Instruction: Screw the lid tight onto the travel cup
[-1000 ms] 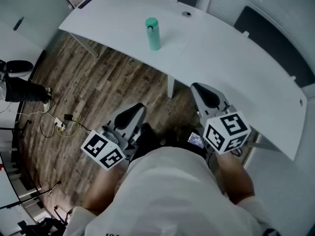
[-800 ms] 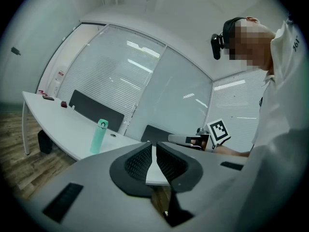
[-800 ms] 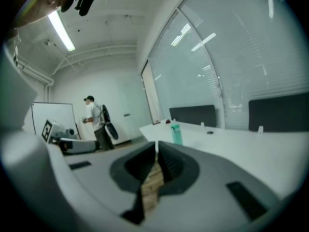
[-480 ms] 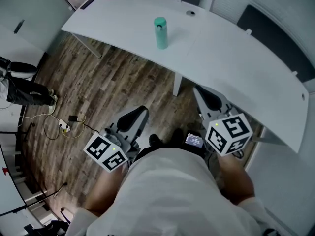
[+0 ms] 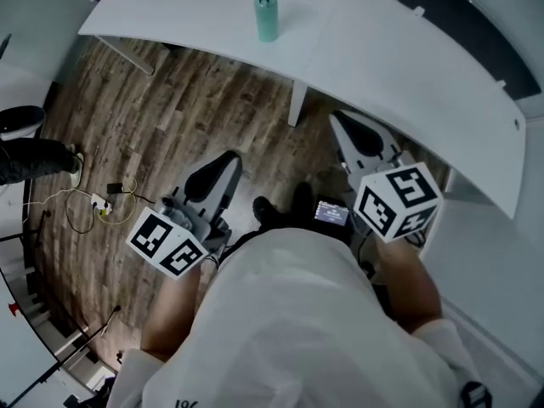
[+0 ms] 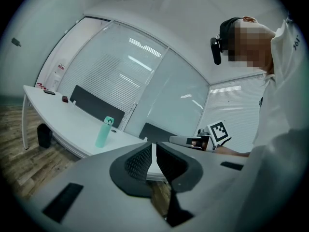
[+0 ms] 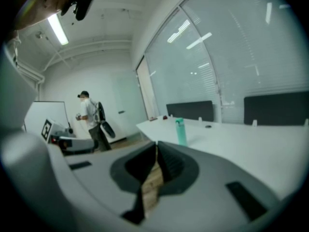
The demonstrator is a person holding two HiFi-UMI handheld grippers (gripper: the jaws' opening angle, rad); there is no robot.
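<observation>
The teal travel cup stands upright with its lid on, on the long white table, well ahead of both grippers. My left gripper hangs over the wood floor, short of the table, jaws shut on nothing. Beside it my right gripper sits near the table's front edge, also shut and empty. In the left gripper view the cup lies left of the closed jaws. The right gripper view has the cup just above and right of its closed jaws.
Cables and a power strip lie on the wood floor at left, near another person's dark legs. That person stands far off by a door. Small items and dark divider panels sit along the table's far side.
Both grippers have travelled toward the table, still shut; the table edge is nearer and the cup sits higher in the head view. The cup has not moved on the table.
</observation>
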